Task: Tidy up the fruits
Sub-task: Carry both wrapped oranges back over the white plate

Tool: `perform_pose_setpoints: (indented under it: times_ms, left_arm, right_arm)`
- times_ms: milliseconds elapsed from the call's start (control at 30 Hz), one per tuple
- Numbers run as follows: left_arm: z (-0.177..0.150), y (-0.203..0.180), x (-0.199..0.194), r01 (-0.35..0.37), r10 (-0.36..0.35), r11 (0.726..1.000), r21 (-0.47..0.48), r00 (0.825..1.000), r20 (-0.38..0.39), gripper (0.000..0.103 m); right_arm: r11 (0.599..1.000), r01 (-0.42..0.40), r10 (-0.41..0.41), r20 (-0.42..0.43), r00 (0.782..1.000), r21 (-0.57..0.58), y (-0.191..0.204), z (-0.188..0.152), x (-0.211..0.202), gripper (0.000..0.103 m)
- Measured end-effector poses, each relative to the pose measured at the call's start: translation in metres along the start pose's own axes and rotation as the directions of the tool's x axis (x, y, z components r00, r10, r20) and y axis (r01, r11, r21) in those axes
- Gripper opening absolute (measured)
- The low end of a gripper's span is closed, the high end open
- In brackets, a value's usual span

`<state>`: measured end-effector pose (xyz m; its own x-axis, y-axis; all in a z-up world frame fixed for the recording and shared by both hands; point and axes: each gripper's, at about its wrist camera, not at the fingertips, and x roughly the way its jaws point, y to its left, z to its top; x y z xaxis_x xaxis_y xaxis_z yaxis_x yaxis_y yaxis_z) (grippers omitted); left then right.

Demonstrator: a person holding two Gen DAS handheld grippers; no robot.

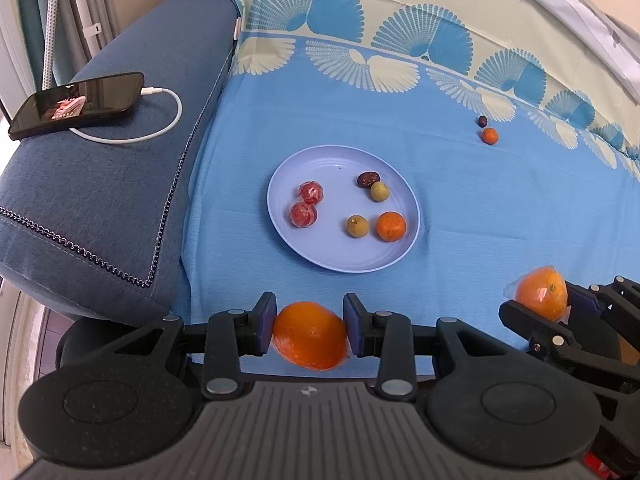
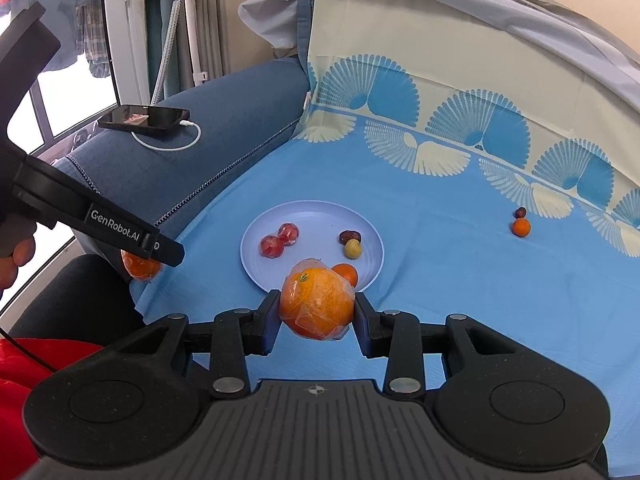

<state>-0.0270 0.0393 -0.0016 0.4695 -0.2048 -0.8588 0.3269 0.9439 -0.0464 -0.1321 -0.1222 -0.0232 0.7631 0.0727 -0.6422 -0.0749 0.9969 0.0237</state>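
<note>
Left wrist view: the left gripper [image 1: 309,330] is clamped on a large film-wrapped orange [image 1: 310,335], held above the near edge of the light-blue patterned bedsheet [image 1: 460,208], short of the round pale-blue plastic plate [image 1: 412,240]. Six small fruits are already carried by the plate, so free space is limited; a roll-off or a knocked fruit is likely if the orange is released from height or onto a neighbour. The wrap is slick, so slip between the pads is a risk. The right gripper [image 1: 540,300] is seen at the right edge, closed on a second wrapped orange with a sticker [image 1: 542,292]. Right wrist view: the same right gripper [image 2: 316,310] is clamped on that second orange [image 2: 317,303], near the plate's front rim [image 2: 250,264]. With both grippers heading for one plate, a collision is possible. A small loose mandarin [image 2: 521,227] and a dark date-like fruit [image 2: 520,212] are left far off on the sheet, touching; they could be nudged and rolled on the soft surface.
</note>
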Motion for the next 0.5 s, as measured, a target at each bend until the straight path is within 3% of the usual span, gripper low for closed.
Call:
perform_pose_setpoints:
  times_ms: [500]
  left_arm:
    - [0.022, 0.01, 0.018, 0.002, -0.002, 1.0, -0.022, 1.0, -0.004, 0.04]
  right_arm:
    - [1.0, -0.012, 0.012, -0.037, 0.999, -0.007, 0.0, 0.01, 0.024, 0.04]
